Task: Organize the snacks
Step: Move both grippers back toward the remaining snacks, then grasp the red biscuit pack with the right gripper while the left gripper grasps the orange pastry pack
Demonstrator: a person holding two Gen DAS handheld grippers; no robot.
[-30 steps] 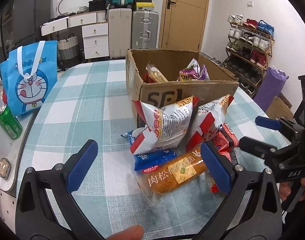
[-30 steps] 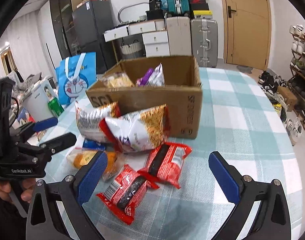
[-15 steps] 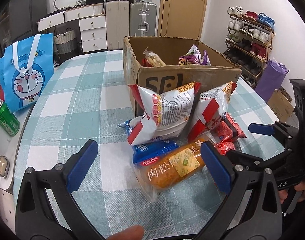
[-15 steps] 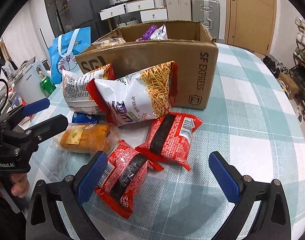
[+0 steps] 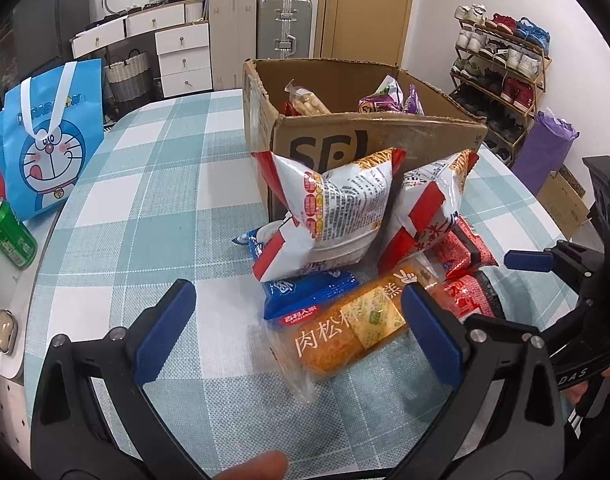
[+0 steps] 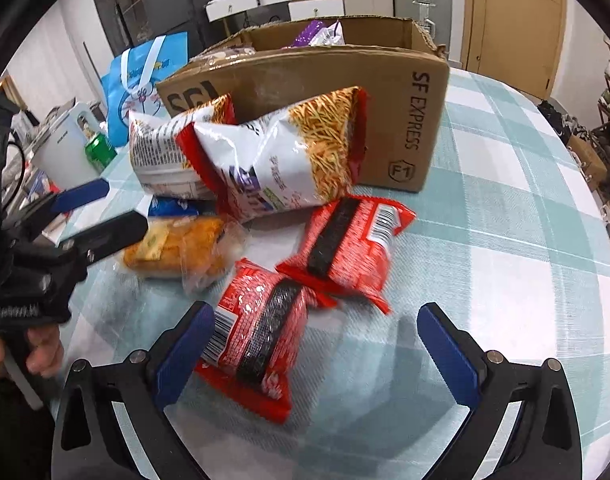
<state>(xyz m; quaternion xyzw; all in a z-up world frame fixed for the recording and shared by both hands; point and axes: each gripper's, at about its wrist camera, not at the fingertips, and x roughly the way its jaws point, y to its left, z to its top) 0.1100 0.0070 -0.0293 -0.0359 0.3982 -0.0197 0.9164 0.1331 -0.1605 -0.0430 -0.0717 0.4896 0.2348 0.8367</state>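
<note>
A brown cardboard box [image 5: 369, 136] [image 6: 389, 92] holding a few snacks stands on the checked table. Against its front lean two white-and-red chip bags [image 5: 337, 216] [image 6: 289, 160]. Below them lie a blue packet [image 5: 309, 292], an orange bread pack [image 5: 353, 328] [image 6: 181, 246] and two red packets [image 6: 261, 332] [image 6: 345, 244]. My left gripper [image 5: 297, 332] is open, low over the table, with the bread pack between its fingers. My right gripper [image 6: 315, 348] is open, the nearer red packet lying by its left finger.
A blue cartoon tote bag [image 5: 45, 144] and a green can [image 5: 11, 234] stand at the table's left edge. A white jug [image 6: 71, 144] is beside them. Suitcases, drawers and a shoe rack [image 5: 501, 64] line the room behind. Bare checked cloth [image 6: 517, 216] lies right of the box.
Both grippers have moved forward and down toward the snack pile. The bread pack now lies between the left fingers, and the near red packet reaches the right gripper's left finger.
</note>
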